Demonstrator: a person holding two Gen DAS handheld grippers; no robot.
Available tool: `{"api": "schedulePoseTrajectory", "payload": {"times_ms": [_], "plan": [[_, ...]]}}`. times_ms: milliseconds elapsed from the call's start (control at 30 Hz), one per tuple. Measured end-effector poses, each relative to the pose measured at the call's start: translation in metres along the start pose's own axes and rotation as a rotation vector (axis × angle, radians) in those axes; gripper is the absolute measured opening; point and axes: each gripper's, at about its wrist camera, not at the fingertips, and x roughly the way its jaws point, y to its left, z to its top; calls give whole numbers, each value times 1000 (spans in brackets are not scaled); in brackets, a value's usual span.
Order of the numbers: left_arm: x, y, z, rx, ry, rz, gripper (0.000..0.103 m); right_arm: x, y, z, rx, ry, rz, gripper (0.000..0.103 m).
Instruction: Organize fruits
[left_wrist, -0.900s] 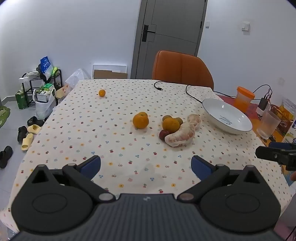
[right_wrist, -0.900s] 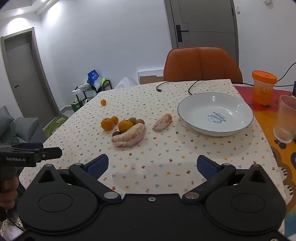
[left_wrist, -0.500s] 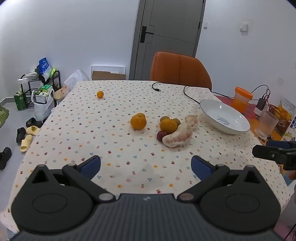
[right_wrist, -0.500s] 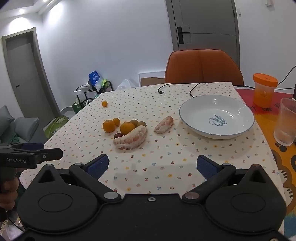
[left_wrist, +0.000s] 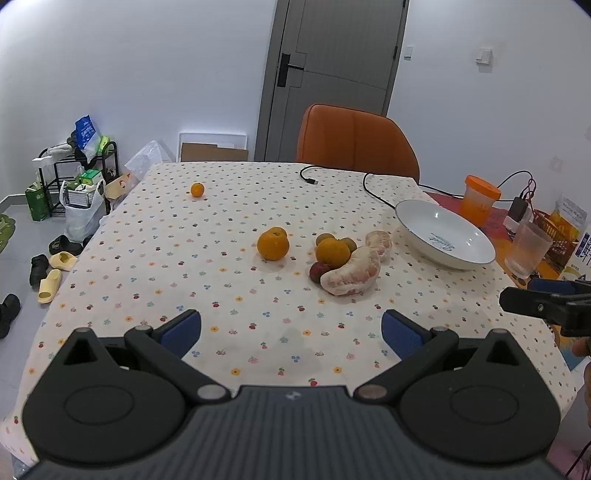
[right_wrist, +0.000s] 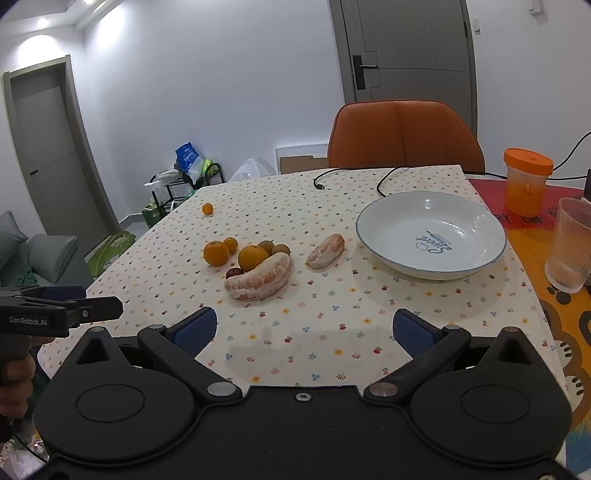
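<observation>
Here, both views have drawn back slightly; our left gripper (left_wrist: 291, 334) and right gripper (right_wrist: 304, 332) gape empty, the fruits (right_wrist: 258, 271) and bowl (right_wrist: 430, 234) well ahead of the fingers, nothing sorted yet.

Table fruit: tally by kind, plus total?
orange citrus fruits: 4
peeled pomelo pieces: 2
small brown-green fruits: 2
dark red fruit: 1
Total: 9
</observation>
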Motion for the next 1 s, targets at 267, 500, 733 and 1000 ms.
{"api": "schedulePoseTrajectory", "payload": {"times_ms": [267,500,733,1000], "plan": [[-2,-1,0,0,-5,-3,103,0,-1,2,2,-1,1,103],[-5,-1,1,-4,-17,-15,103,1,4,2,-4,4,17,103],[-4,0,0,-4,-23,-27,103,3,6,0,-13,11,17,103],[-3,0,-1,-1,-25,-35,103,4,5,0,-7,14,15,103]]}}
